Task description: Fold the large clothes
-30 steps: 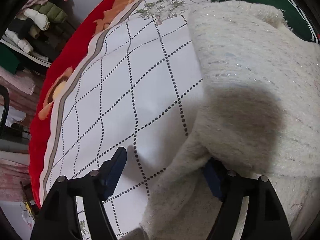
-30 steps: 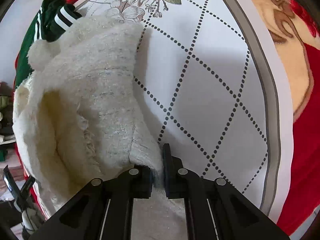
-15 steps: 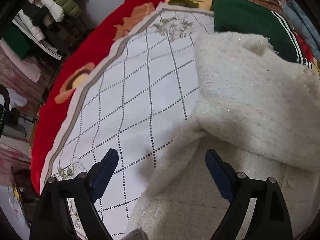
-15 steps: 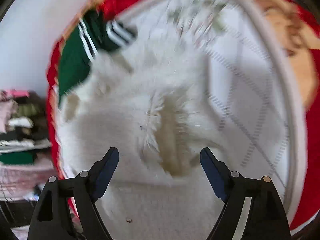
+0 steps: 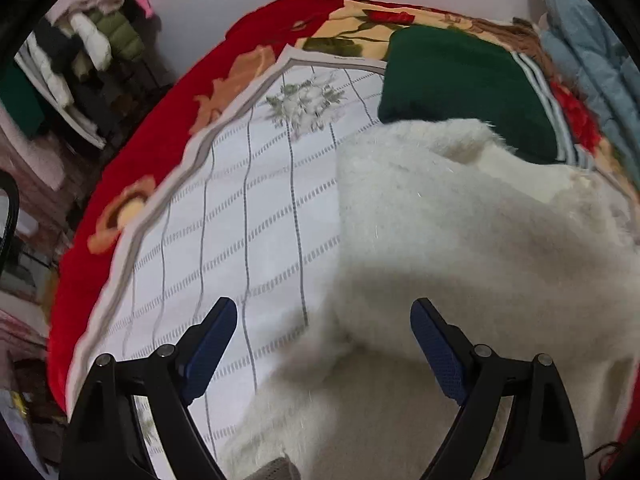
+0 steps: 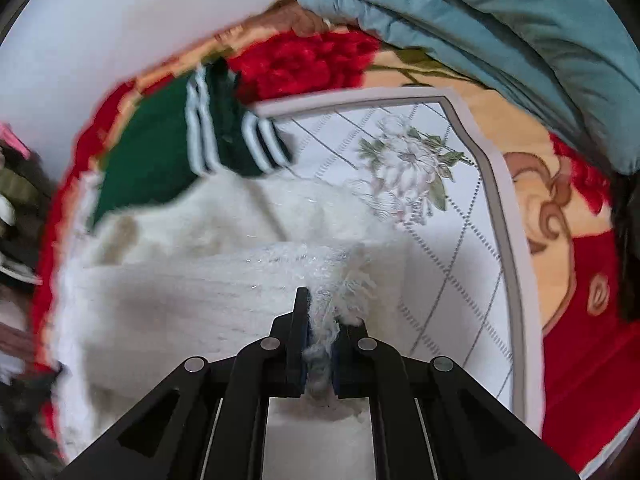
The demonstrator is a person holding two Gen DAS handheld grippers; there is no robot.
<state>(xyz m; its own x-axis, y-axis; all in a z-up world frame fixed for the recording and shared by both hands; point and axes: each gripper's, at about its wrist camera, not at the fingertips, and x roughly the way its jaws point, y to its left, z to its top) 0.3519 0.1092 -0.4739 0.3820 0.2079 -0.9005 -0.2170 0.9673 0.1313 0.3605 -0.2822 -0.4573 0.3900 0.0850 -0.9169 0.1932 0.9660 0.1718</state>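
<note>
A fluffy white knit garment [image 5: 460, 240] lies on the white diamond-patterned sheet [image 5: 248, 208], partly folded over itself. My left gripper [image 5: 324, 332] is open and empty, held above the garment's left edge. In the right wrist view my right gripper [image 6: 320, 320] is shut on a bunched, fringed edge of the white garment [image 6: 192, 300] and holds it up off the sheet [image 6: 452, 248].
A folded dark green garment with white stripes [image 5: 460, 84] lies at the far end, also shown in the right wrist view [image 6: 168, 160]. A red floral blanket [image 5: 132, 160] surrounds the sheet. A blue-grey quilt [image 6: 500, 28] is piled at right. Clothes shelves [image 5: 80, 64] stand at left.
My right gripper was shut, opened half a second ago, and has now closed on the garment's fringed edge farther forward. My left gripper stayed open and has risen and pulled back from the garment.
</note>
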